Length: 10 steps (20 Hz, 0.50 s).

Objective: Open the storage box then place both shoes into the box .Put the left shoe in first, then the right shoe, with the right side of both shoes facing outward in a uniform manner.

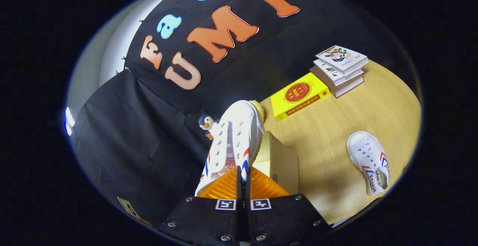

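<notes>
My gripper [242,178] is shut on a white canvas shoe [233,137] with red and blue stripes, pinching it near its opening. The shoe hangs in the air, its toe pointing away from the fingers. Just beyond and to the right of the fingers stands the cream storage box [282,162] on the wooden table [336,141], partly hidden behind the held shoe. A second matching white shoe [369,162] lies flat on the table to the right of the box, its laces side up.
A yellow book [298,96] lies behind the box, and a stack of books [340,68] sits farther back right. A small penguin toy [207,123] peeks out left of the held shoe. Black cloth walls the booth at the back and left.
</notes>
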Each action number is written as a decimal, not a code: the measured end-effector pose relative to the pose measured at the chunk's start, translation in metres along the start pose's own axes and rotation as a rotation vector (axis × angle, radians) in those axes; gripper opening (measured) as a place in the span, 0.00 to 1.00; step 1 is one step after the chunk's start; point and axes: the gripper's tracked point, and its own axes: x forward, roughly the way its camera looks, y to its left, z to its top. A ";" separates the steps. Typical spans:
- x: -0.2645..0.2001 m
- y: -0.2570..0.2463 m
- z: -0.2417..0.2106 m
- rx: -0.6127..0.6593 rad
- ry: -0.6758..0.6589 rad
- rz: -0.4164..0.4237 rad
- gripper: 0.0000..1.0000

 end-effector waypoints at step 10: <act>0.072 0.016 -0.087 -0.037 0.111 -0.107 0.00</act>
